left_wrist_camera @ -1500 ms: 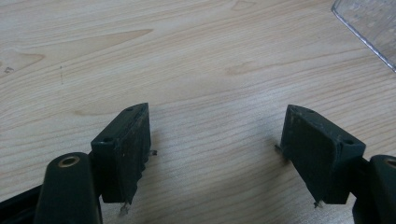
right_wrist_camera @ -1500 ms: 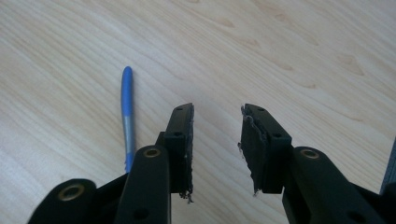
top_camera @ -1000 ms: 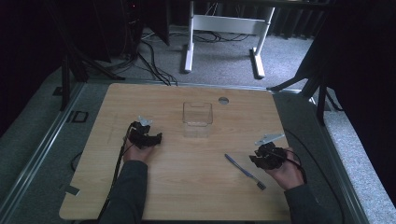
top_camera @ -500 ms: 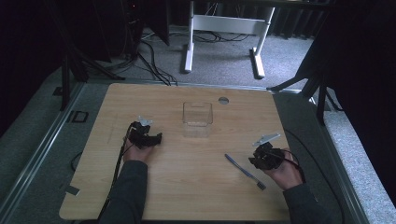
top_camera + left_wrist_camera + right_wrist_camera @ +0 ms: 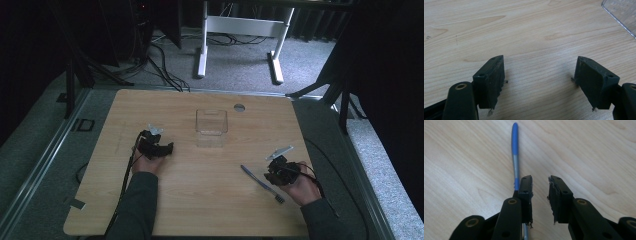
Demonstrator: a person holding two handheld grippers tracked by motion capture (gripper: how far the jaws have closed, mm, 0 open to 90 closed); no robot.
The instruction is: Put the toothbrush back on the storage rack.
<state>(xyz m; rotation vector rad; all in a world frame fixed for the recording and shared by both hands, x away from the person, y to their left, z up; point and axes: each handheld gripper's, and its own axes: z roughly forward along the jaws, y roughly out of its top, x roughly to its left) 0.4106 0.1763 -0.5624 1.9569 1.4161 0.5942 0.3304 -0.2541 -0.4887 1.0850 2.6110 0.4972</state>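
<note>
Since a second ago the right gripper (image 5: 541,185) has been closing its jaws, and they now stand a narrow gap apart with only bare wood between them. Both hands sit about where they were; pen and box haven't shifted.

The slim blue-and-silver pen-like tool with a dark end (image 5: 262,183) lies flat on the table, diagonal, just left of the right gripper (image 5: 281,171) in the high view. In the right gripper view the tool (image 5: 515,157) runs beside and under the outside of the left-hand jaw, not between the pads. Not gripped, so the right gripper is still open, just narrow.

Right hand (image 5: 302,186) rests at the near right part of the light wooden tabletop (image 5: 210,210).

Left gripper (image 5: 154,146) is well apart from the tool, at mid-left of the table, low over the wood. Its jaws (image 5: 539,75) are wide apart, nothing between them.

Clear square plastic box (image 5: 211,122) stands upright toward the far middle of the table, between the two grippers and beyond them; its corner (image 5: 621,15) shows in the left gripper view.
</note>
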